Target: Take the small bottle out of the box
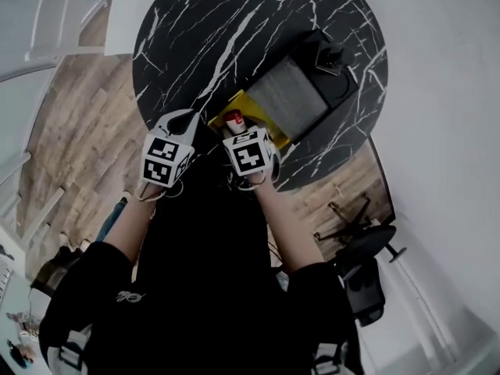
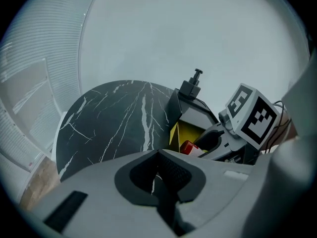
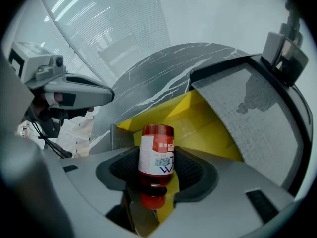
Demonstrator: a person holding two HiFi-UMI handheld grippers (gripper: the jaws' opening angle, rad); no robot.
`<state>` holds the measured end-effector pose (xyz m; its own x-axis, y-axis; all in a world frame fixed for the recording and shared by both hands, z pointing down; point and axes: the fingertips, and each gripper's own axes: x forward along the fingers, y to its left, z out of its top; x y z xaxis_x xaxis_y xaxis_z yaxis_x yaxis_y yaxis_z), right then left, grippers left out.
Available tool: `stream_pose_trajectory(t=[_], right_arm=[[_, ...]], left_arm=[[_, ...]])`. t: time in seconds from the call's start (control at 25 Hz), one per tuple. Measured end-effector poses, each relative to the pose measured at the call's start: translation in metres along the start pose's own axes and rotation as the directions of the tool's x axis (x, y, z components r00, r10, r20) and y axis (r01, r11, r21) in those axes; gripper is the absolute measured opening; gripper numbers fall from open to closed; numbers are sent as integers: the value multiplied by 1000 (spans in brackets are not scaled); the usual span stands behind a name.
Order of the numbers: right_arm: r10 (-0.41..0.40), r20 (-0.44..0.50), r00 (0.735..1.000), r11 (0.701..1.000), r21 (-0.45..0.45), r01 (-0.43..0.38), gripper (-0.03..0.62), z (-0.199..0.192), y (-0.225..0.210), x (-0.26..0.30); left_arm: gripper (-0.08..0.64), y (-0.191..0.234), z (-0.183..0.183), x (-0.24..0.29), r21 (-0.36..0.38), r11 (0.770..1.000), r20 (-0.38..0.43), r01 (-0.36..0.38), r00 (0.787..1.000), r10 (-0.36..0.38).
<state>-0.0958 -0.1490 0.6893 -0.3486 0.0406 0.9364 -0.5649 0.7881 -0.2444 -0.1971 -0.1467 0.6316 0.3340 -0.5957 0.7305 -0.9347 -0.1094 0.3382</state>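
Your right gripper clamps the small bottle, long axis along the jaws, cap toward you, over the yellow box; the left gripper is closed and empty.

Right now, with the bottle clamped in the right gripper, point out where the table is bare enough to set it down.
Free: the wide stretch of marble table left of the box, out to the far rim. Crowded: the near edge, where the open box, the right gripper holding the small bottle and the left gripper bunch together.
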Motion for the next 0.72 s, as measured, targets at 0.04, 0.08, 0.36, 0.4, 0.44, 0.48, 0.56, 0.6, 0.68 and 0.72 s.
stream_pose_trajectory(t=[0.04,0.08,0.36,0.4,0.44,0.48,0.56,0.6,0.68,0.72], right_arm=[[-2,0,1000,1000,6,2,213,0,0,1],[-3,2,1000,1000,14,3,213,1,0,1],[-47,69,997,996,78,41,212,-5,-5,-3],[-55,86,995,995,91,47,212,-7,-7,-5],[-60,106,993,993,104,48,211,-7,-8,-7],[-62,125,990,992,114,48,211,-6,-9,-10],[-75,165,983,991,125,55,211,-3,-12,-14],[-83,187,979,990,129,59,210,-1,-13,-17],[-92,236,967,988,146,59,210,2,-13,-24],[-99,264,960,986,158,58,210,3,-14,-28]], left_arm=[[-2,1,0,1,9,1000,-8,9,1000,-9],[-2,0,0,2,18,1000,-15,19,1000,-19],[-2,-10,3,3,97,993,-45,63,997,-59],[-2,-11,5,1,106,992,-44,64,997,-60],[-2,-12,7,0,115,991,-42,63,997,-59],[-2,-13,10,0,126,990,-39,61,998,-57],[-2,-14,14,-1,144,988,-37,55,998,-51],[-2,-15,16,-2,151,987,-36,53,998,-48],[-2,-21,17,-3,162,985,-33,51,998,-46],[-2,-26,18,-4,170,984,-29,52,998,-48]])
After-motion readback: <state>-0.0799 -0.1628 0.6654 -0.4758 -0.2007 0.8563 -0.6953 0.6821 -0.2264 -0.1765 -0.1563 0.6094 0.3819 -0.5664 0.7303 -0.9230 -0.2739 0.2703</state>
